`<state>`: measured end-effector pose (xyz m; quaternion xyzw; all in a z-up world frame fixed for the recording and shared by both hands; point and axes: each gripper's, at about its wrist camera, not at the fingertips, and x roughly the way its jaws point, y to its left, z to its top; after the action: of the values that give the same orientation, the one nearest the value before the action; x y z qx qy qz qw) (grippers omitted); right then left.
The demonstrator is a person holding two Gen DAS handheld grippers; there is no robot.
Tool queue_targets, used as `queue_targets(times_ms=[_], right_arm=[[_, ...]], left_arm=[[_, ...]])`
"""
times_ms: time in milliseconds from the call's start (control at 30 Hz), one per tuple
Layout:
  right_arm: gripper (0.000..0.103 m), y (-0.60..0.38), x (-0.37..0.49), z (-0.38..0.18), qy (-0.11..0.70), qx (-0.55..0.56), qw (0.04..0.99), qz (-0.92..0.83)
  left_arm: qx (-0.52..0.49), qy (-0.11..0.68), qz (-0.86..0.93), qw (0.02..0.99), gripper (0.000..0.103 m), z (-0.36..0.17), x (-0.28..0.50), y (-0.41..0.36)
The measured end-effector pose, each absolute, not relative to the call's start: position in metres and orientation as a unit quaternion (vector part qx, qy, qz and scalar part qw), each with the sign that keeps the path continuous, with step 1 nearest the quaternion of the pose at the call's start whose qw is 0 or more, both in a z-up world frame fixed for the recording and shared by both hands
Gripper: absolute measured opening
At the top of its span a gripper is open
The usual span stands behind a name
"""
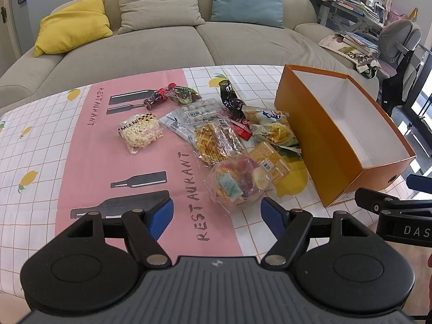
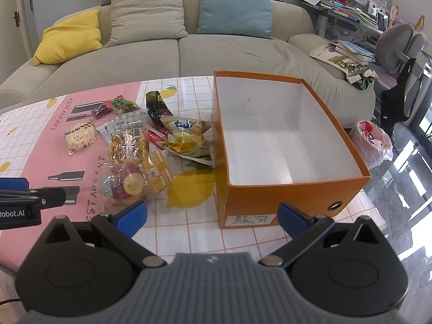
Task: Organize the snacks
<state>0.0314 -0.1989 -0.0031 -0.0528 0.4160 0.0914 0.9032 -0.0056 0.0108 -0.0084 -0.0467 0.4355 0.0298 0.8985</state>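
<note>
A loose heap of small snack packets lies on the bench, on a pink and white checked cloth (image 1: 81, 148) printed with lemons and bottles. Nearest the viewer is a clear plastic bag of mixed coloured sweets (image 1: 237, 183), touching an orange-yellow flat packet with a barcode (image 1: 272, 162); behind them sit a clear bag of yellow twisted crisps (image 1: 216, 140), a pale crisp bag with blue lettering (image 1: 270, 124), a red sachet (image 1: 241, 127), a dark glossy wrapper (image 1: 229, 97), a clear packet of pale round sweets (image 1: 199, 110) and a small dark red bottle-shaped sweet (image 1: 156, 97). A clear bag of puffed rice pieces (image 1: 140, 132) lies apart on the pink panel. Just beside the heap, on its right, stands an open orange cardboard box with a white interior (image 2: 297, 189), and nothing shows inside it, so the sorting appears not yet begun. The left hand-held gripper (image 1: 217, 216) hovers low at the near edge of the heap with its blue pads spread wide, framing the bag of mixed sweets but not touching it. The right hand-held gripper (image 2: 212, 216) hangs in front of the box's near corner, its pads likewise spread and holding nothing. The step in hand looks like the first pick: the left tool would need to advance and close on the crinkly sweet bag, gripping enough film that it does not slip, then carry it over the box wall.
</note>
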Motion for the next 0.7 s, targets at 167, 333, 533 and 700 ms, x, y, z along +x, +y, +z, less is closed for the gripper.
queue_targets(times_ms=[167,333,533,700], right_arm=[[0.100,-0.1993,0.0321,-0.0035,0.416,-0.052,0.903,0.091],[0.100,-0.1995,0.0322,-0.0036,0.417,-0.052,0.903,0.092],[0.100,-0.1993,0.0332,-0.0046,0.418,-0.051,0.903,0.089],[0.100,-0.1977,0.0339,-0.0058,0.417,-0.053,0.903,0.090]], left_arm=[[-0.046,0.435,0.030,0.899,0.086,-0.0086,-0.0058,0.0106],[-0.046,0.436,0.030,0.898,0.086,-0.0088,-0.0056,0.0108],[-0.048,0.438,0.029,0.897,0.086,-0.0104,-0.0055,0.0109],[-0.051,0.442,0.025,0.895,0.086,-0.0127,-0.0038,0.0134]])
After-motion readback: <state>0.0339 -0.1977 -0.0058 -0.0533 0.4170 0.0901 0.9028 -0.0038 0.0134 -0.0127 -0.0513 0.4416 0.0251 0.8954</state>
